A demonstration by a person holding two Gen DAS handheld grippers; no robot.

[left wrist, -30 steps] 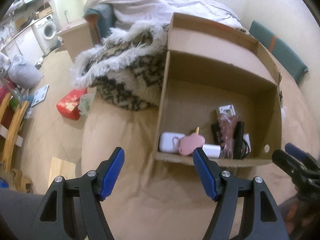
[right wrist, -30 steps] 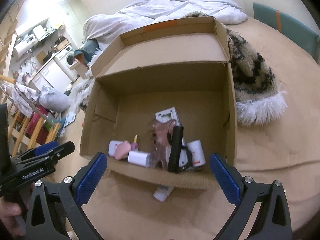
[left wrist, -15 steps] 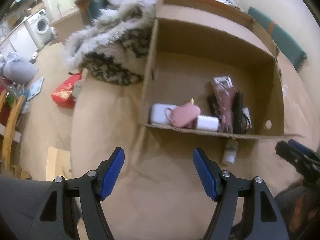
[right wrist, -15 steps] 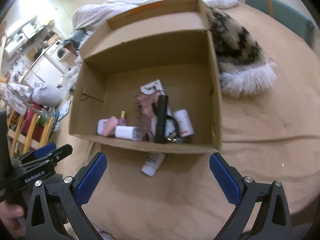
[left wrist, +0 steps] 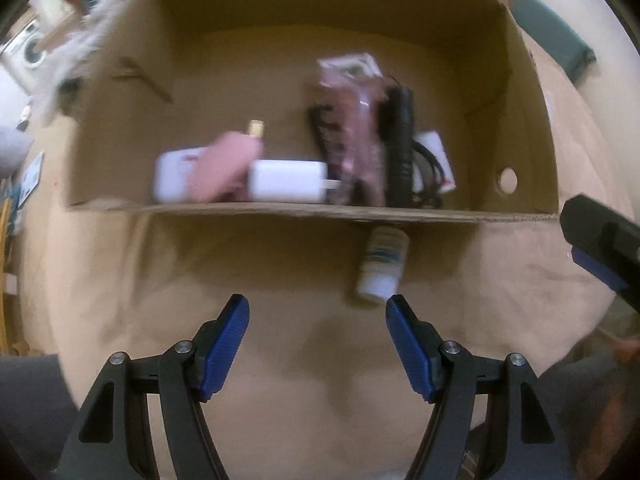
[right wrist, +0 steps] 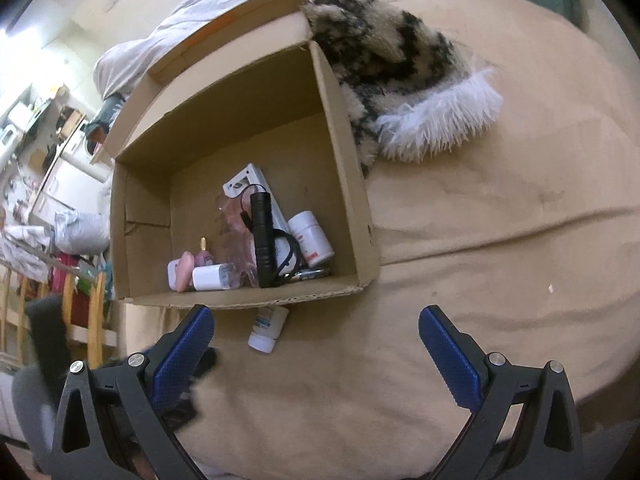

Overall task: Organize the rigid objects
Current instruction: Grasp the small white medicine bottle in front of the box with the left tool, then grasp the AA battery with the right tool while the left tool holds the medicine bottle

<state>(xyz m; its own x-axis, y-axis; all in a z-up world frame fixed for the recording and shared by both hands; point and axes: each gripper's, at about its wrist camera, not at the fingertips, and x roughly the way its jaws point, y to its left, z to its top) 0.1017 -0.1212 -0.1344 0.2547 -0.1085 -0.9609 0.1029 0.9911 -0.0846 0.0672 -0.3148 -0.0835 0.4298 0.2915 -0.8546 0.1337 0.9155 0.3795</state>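
An open cardboard box (left wrist: 304,210) (right wrist: 348,184) lies on a tan bedspread. Along its near wall lie a black flashlight (left wrist: 400,148) (right wrist: 262,236), a pink case (left wrist: 220,168) (right wrist: 185,266), white cases (left wrist: 288,181) (right wrist: 210,277), a white bottle (right wrist: 311,238) and a pink packet (left wrist: 352,120). A small white bottle (left wrist: 382,264) (right wrist: 267,327) lies on the bedspread just outside the box's near wall. My left gripper (left wrist: 318,338) is open and empty, just short of that bottle. My right gripper (right wrist: 316,350) is open and empty, to the bottle's right.
A furry black-and-white blanket (right wrist: 404,80) lies against the box's right side. A white duvet (right wrist: 248,12) is behind the box. The bed's left edge (right wrist: 128,320) drops to a floor with a wooden chair (right wrist: 86,312). The right gripper (left wrist: 604,240) shows in the left view.
Both grippers have moved toward the box. The left view now looks down into it at close range. The small white bottle outside the box has come into view.
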